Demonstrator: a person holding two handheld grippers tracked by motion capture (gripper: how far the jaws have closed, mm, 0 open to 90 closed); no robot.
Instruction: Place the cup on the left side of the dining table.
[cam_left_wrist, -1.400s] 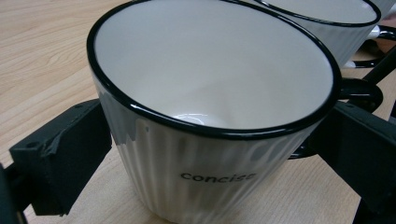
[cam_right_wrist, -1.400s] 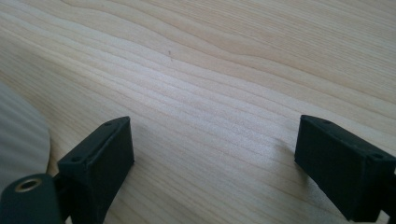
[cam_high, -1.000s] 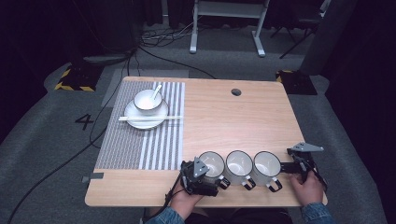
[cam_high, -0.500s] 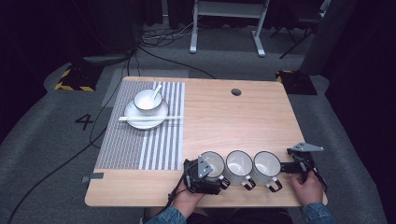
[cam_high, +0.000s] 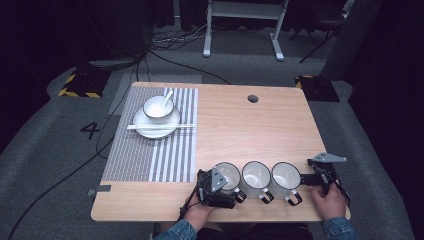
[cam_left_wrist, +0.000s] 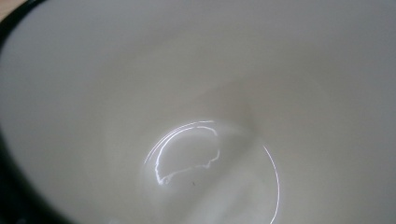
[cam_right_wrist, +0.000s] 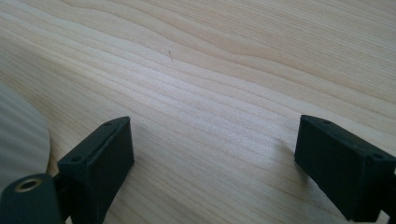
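**Left gripper closing on the first mug**

Three mugs stand in a row at the table's (cam_high: 260, 130) near edge. The left gripper (cam_high: 216, 187) is at the left mug (cam_high: 227, 176), looking straight into its white inside; its jaws have just been closing on the rim, though whether they grip I cannot tell. The right gripper (cam_right_wrist: 212, 168) rests beside the right mug (cam_high: 286, 179), jaws wide and empty. No mug is lifted yet; the placemat (cam_high: 150, 155) holds a plate (cam_high: 156, 125) and bowl (cam_high: 158, 106).

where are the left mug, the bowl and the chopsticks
left mug (cam_high: 229, 175): high view, on its white inside
bowl (cam_high: 158, 107): high view, on its white inside
chopsticks (cam_high: 160, 127): high view, mid-length, across the plate
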